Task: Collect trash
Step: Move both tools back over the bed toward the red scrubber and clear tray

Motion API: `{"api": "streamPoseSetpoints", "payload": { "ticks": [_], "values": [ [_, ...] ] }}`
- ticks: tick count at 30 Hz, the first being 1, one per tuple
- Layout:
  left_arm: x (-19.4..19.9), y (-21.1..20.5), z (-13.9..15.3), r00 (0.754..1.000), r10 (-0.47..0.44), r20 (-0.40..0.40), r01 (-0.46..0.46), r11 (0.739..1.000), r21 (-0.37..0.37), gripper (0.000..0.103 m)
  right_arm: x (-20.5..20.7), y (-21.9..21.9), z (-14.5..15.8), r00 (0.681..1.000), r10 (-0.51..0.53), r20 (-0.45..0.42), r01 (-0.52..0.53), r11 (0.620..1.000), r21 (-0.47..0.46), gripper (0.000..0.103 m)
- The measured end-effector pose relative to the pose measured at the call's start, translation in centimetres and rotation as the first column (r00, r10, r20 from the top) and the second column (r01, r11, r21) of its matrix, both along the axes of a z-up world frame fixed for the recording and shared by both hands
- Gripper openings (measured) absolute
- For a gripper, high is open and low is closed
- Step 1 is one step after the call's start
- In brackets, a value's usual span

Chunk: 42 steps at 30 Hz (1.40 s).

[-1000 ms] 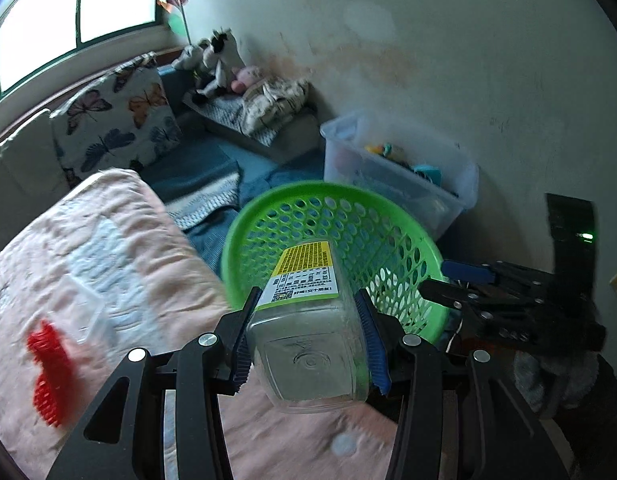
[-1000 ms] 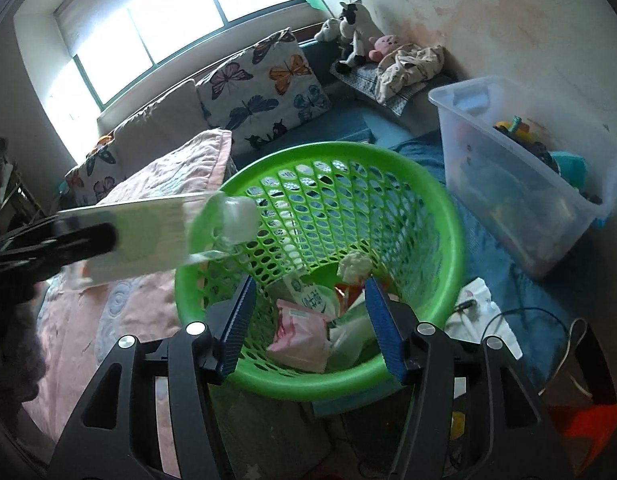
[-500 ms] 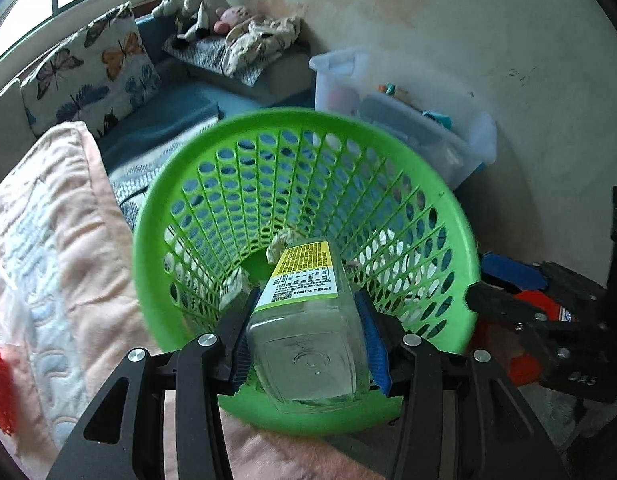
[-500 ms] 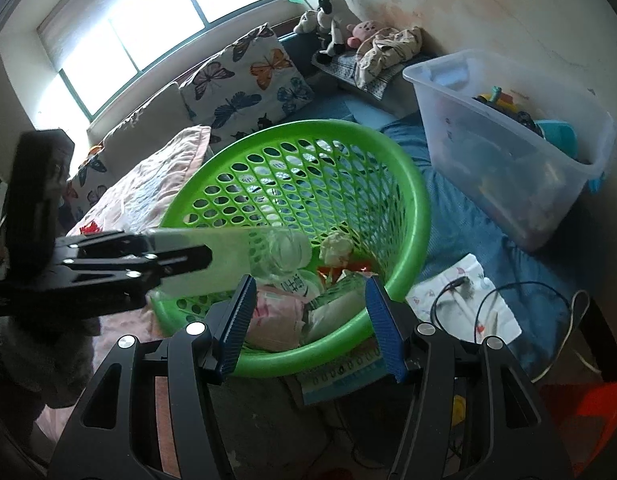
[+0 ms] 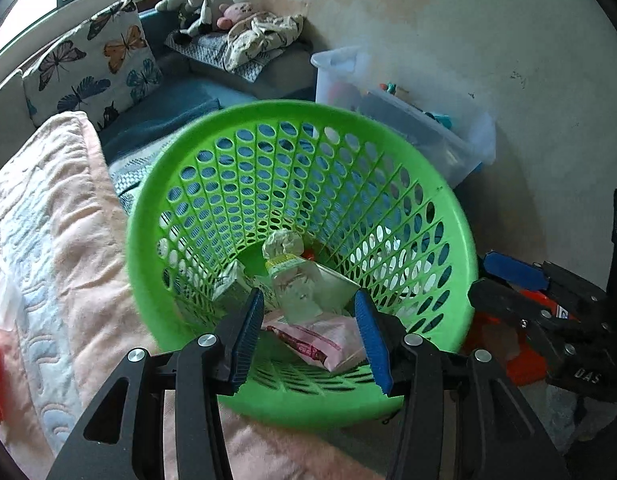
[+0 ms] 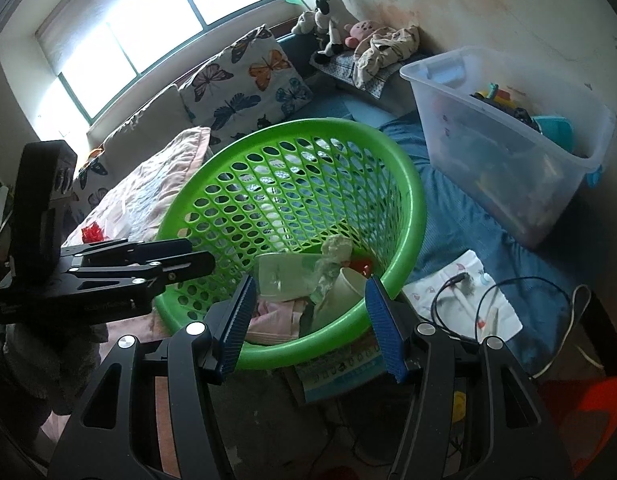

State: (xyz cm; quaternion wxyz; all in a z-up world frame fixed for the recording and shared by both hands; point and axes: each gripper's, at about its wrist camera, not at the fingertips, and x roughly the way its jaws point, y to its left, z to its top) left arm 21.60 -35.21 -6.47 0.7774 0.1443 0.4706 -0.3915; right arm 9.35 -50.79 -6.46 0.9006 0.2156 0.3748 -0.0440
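Hidden: bottle partly buried among trash in basket.
Changed: left gripper now parted, bottle dropped.
Right gripper: parted, empty.

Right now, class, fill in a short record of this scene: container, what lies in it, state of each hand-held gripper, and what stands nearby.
container: green basket, perforated wall
contents: clear plastic bottle, pink packet, crumpled paper
left hand-held gripper: open, empty, over the basket
right hand-held gripper: open, empty
nearby: clear storage bin, butterfly pillow, pink quilt
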Motion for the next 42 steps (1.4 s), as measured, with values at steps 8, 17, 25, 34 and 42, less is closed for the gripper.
{"api": "streamPoseSetpoints", "payload": {
  "ticks": [8,17,25,34,42],
  "values": [
    [-0.8,4.5,3.0,0.998,0.050,0.040,-0.047,0.997,-0.065,0.046,0.0,2.1,1.5,0.999,0.038,0.021,-0.038,0.999,-0.025,0.057],
    [-1.3,10.9,5.3,0.988,0.135,0.080,-0.126,0.986,-0.114,0.048,1.2,5.9,3.0,0.993,0.112,0.033,-0.110,0.992,-0.061,0.070],
    [-1.5,16.8,6.3,0.968,0.228,0.101,-0.212,0.966,-0.144,0.057,2.6,9.7,4.2,0.980,0.194,0.045,-0.189,0.976,-0.105,0.073],
    [-1.6,22.9,6.8,0.933,0.341,0.116,-0.320,0.932,-0.168,0.069,4.0,13.4,5.4,0.964,0.260,0.055,-0.251,0.958,-0.137,0.085],
    [-1.4,27.7,6.8,0.896,0.422,0.137,-0.400,0.902,-0.159,0.079,5.9,16.9,5.9,0.944,0.326,0.043,-0.314,0.932,-0.180,0.089]
  ]
}}
